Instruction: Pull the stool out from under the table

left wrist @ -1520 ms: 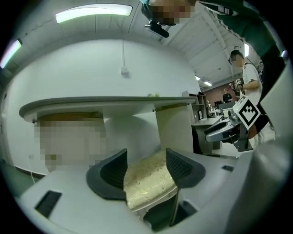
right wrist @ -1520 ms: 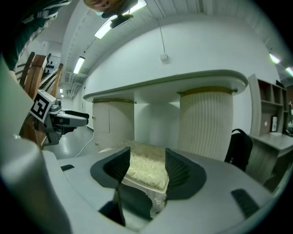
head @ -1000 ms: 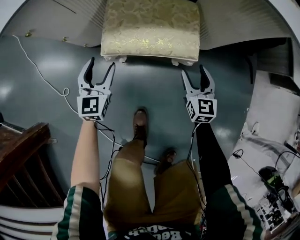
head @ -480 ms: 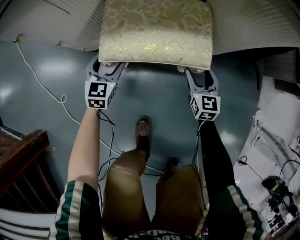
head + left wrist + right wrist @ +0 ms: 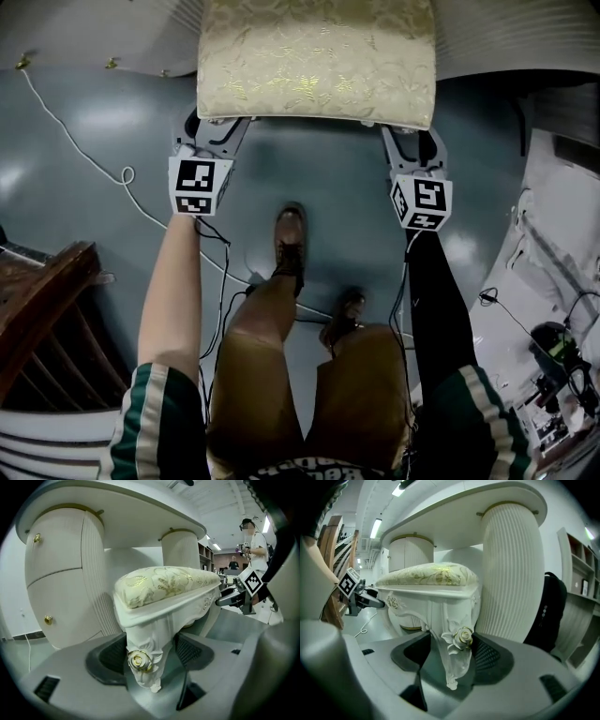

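Item: stool, white carved frame with a gold-patterned cushion. It stands on the grey floor, partly under the white surface, between the surface's two fluted pedestals, with its near edge towards the person.

Left claw: spread wide, its jaws just now opening, set either side of the stool's near left leg, level with the gilt rose carving. The tips are tucked under the seat edge in the head view.

Right claw: spread, its jaws just now narrowing, with the near right leg between them and the pads close beside it.

Also present: a white cable on the floor, left of the stool.
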The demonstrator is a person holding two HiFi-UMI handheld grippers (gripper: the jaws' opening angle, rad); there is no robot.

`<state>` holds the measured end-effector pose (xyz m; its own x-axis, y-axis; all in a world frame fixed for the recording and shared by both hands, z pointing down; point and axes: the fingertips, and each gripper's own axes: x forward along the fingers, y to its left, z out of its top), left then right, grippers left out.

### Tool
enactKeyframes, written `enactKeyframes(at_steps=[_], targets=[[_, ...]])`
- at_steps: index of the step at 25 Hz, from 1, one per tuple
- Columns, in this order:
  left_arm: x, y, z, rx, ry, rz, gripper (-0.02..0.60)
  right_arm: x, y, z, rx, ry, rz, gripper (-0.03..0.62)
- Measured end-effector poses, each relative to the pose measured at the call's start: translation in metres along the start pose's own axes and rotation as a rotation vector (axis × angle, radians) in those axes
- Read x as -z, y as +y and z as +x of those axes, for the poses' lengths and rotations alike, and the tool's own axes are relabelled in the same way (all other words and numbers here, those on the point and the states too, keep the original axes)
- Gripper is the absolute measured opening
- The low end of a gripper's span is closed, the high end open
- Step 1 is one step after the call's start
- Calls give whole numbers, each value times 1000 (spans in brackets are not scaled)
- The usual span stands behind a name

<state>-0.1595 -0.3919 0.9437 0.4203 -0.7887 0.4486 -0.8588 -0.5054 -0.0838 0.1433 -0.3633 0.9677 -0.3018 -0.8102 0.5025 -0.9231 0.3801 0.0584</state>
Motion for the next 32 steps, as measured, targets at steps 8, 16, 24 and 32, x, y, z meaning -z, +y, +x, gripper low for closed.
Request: enactKeyframes(at_steps=[8,16,24,32], targets=[[9,-12,-17,3,78,-32,348,9,7,-15,-6,73,30,288],[55,-66,-105,-13,101,-58,348,59,51,-98,-24,105,36,290],[79,-98,-155,-7,156,-71,348,88,76,-149,-40,163,55,290],[120,-152,-220,0,157,-78,348,138,106,-225,-17,175,49,291]])
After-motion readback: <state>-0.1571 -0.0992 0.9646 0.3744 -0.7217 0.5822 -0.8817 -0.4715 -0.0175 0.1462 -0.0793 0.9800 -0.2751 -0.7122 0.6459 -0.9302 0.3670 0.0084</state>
